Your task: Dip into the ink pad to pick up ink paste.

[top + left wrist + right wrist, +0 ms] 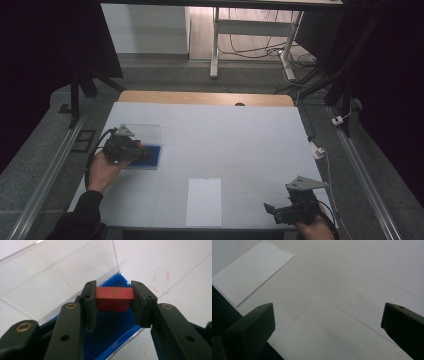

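A small red block with a gold cross mark sits clamped between the pads of my left gripper, just above the blue-lined tray of an open case. The case's clear lid stands swung back behind it. From above, the left gripper hovers over the blue case at the table's left. My right gripper rests near the front right edge, and in its own view the right gripper has jaws spread wide over bare white tabletop.
A white sheet of paper lies at the front centre of the white table. A wooden strip borders the far edge. Metal rails run along both sides of the table.
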`<state>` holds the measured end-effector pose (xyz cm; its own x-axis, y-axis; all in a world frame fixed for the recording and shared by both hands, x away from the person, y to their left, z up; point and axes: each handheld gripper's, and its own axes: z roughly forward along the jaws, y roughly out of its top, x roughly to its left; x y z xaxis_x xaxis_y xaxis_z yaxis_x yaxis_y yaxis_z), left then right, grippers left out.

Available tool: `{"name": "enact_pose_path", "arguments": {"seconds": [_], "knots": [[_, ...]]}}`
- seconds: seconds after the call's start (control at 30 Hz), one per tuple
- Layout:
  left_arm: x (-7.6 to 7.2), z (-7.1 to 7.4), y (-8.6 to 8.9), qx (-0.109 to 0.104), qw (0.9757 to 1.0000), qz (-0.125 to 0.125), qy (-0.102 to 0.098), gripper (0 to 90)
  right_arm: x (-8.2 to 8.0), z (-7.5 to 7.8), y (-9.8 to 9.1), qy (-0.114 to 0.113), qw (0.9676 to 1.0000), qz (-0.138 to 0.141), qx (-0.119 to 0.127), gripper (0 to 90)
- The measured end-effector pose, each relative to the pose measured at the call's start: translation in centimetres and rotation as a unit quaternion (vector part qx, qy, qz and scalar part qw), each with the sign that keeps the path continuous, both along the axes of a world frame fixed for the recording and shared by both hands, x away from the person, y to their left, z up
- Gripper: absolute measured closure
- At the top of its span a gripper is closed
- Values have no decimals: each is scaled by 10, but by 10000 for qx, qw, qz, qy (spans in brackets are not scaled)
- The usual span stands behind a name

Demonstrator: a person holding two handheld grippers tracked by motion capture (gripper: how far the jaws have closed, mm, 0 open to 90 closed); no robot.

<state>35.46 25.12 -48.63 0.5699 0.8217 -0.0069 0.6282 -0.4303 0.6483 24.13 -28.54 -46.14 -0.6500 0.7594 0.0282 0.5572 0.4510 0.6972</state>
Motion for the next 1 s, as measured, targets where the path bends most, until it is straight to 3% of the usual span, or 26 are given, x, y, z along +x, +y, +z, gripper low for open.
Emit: {"name": "enact_pose_path", "arguments": {"seconds": [0.3,0.53,0.73,0.87,1.0], "knots": [[6,-8,-1,-18,9998,134,159,583,0,0,0,9,10000,20,-13,0],[8,-14,-4,52,9996,84,254,583,0,0,0,11,10000,24,-15,0],[7,-16,-5,-2,9993,245,292,586,0,0,1,16,10000,25,-29,0],[4,-20,-1,-216,9991,296,231,587,0,0,1,6,10000,22,-23,0],[2,-21,-4,-81,9995,269,122,588,0,0,1,20,10000,27,-37,0]]}}
